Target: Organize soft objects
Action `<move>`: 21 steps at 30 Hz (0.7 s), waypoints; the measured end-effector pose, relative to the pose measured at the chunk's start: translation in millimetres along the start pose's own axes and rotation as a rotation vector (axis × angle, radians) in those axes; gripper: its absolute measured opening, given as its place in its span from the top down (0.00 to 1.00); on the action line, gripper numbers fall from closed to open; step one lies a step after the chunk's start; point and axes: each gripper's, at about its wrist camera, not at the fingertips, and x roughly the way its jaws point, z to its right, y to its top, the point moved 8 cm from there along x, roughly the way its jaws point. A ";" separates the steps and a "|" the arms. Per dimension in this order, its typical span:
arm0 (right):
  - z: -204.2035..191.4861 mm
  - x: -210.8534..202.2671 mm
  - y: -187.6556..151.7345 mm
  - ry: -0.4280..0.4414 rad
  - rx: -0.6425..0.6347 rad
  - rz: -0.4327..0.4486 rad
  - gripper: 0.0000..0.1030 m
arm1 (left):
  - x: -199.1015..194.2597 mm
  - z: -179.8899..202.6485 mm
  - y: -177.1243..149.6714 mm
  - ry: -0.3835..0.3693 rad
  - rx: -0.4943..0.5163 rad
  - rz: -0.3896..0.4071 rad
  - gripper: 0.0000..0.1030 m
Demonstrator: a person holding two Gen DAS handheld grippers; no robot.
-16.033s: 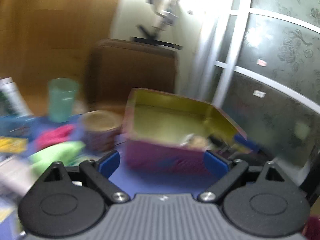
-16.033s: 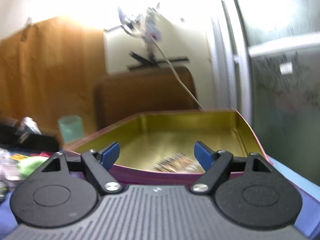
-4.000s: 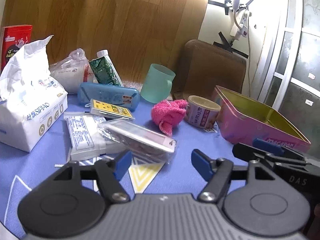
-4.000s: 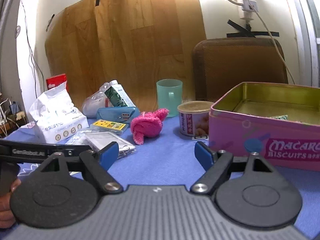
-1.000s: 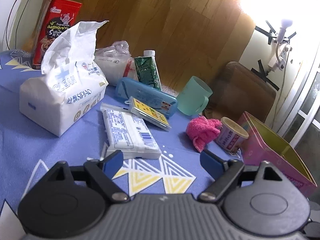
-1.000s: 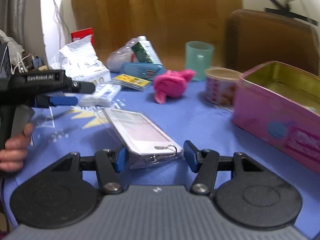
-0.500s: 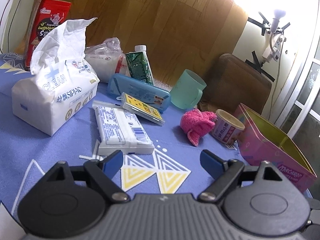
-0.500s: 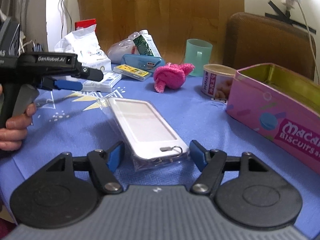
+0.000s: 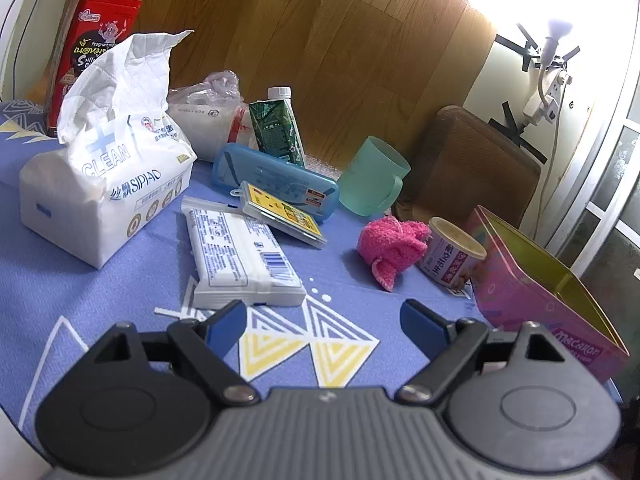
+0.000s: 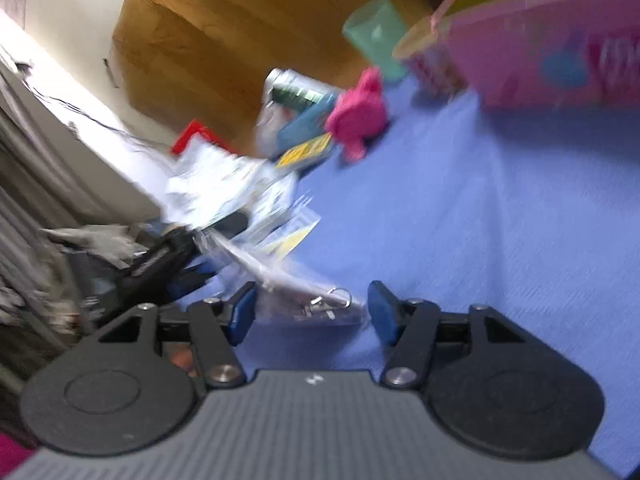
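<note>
Evidently the thing in hand was a flat card sleeve in a clear plastic bag [image 10: 296, 284], seen lying between the blue pads of the right tool [image 10: 308, 312], with its key ring at the near end. Those pads had just been opening; neither was seen pressing on the bag, though the blurred, tilted view left the contact uncertain. The sleeve was judged light, thin and fairly stiff inside a slippery, crinkling wrapper, so a hold across its narrow end, on the sleeve itself rather than on loose film, was thought safest.

The left tool [image 9: 324, 320] was held wide and empty above the blue worktop [image 9: 120, 288], pointed towards the clutter. A pink cloth [image 9: 390, 246] was seen bunched on the worktop, near a small paper tub [image 9: 454, 258] and not far from the pink tin [image 9: 532, 300], which stood open. The cloth was judged very light, limp and easily squeezed; a pinch into the thick middle of the bunch was considered better than one on a trailing corner. A soft tissue pack [image 9: 104, 184] and a flat wipes pack [image 9: 240, 256] were also noted; both would yield under pressure.
</note>
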 end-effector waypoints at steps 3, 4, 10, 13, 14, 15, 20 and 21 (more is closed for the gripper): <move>-5.1 -10.7 8.7 -0.148 -0.123 0.140 0.19 | -0.7 0.4 -0.4 0.000 0.001 0.002 0.15; -6.2 -12.0 11.4 -0.168 -0.140 0.161 0.19 | -0.7 0.6 -0.6 0.000 0.002 0.001 0.15; -7.6 -1.4 24.7 -0.287 -0.223 0.224 0.20 | -0.4 0.6 -0.4 0.001 0.000 0.001 0.15; -4.8 8.7 30.4 -0.399 -0.329 0.244 0.25 | -0.2 0.6 -0.3 0.001 0.000 0.000 0.15; 2.2 8.7 32.0 -0.407 -0.352 0.236 0.25 | -0.3 0.7 -0.5 0.002 0.000 0.000 0.15; 2.6 12.6 32.4 -0.407 -0.369 0.233 0.25 | -0.5 0.6 -0.3 0.002 -0.001 0.001 0.15; -4.8 36.6 32.5 -0.428 -0.470 0.177 0.26 | 0.3 -0.1 -0.2 0.000 -0.006 -0.002 0.15; -5.5 36.7 33.4 -0.422 -0.472 0.179 0.27 | 0.4 -0.4 -0.1 -0.001 -0.007 -0.002 0.15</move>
